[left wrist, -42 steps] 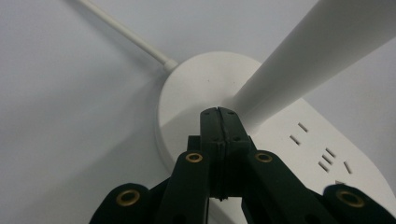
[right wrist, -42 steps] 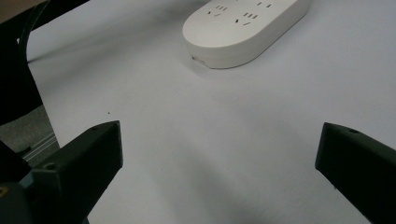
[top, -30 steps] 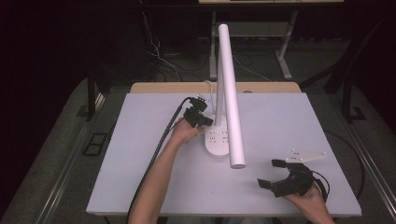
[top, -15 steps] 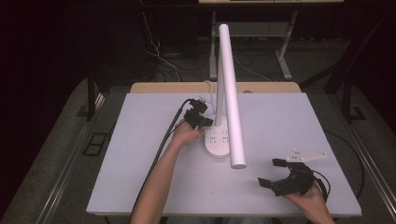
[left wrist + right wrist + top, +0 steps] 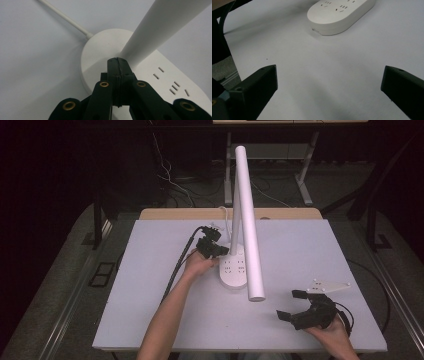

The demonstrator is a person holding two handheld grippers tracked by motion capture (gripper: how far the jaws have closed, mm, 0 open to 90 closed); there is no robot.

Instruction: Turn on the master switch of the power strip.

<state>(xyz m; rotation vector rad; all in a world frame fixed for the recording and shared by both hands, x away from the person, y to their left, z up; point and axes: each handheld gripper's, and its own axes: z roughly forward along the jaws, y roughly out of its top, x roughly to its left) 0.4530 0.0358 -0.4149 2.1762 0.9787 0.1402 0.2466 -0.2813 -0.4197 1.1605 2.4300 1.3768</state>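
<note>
Touching lamp base (image 5: 100, 50), left gripper (image 5: 117, 60) jaws closed, empty.

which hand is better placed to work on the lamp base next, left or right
Left, probably. The left gripper has its shut jaws right at the lamp base beside the stem, while the right gripper rests open near the table's front edge, well apart.

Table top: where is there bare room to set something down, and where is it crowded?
Bare: the left part of the table, left of the left tongs; the far right corner, beyond the right tongs; the near strip between forearm and right tongs. Crowded: the middle, where the desk lamp with its socket base stands, shut left tongs against it.
</note>
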